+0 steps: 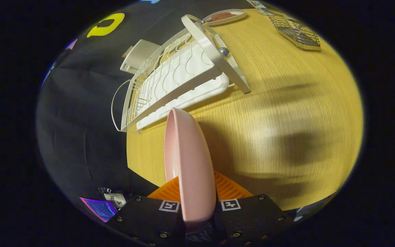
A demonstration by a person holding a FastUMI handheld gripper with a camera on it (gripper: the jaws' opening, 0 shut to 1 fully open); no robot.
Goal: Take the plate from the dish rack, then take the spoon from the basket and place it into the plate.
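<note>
A pink plate (pixel 188 161) stands on edge between my fingers, and my gripper (pixel 197 192) is shut on its rim, holding it in the air above the wooden table (pixel 286 113). Beyond the plate lies the white wire dish rack (pixel 177 79) on its white drip tray, with no dishes in its slots. A wire basket (pixel 295 29) sits at the far side of the table, well beyond the fingers; I cannot make out a spoon in it.
A white oval dish (pixel 225 16) with something reddish-brown in it lies behind the rack. A white box (pixel 137 56) rests beside the rack against the black cloth wall. The table's near edge runs just ahead of my fingers.
</note>
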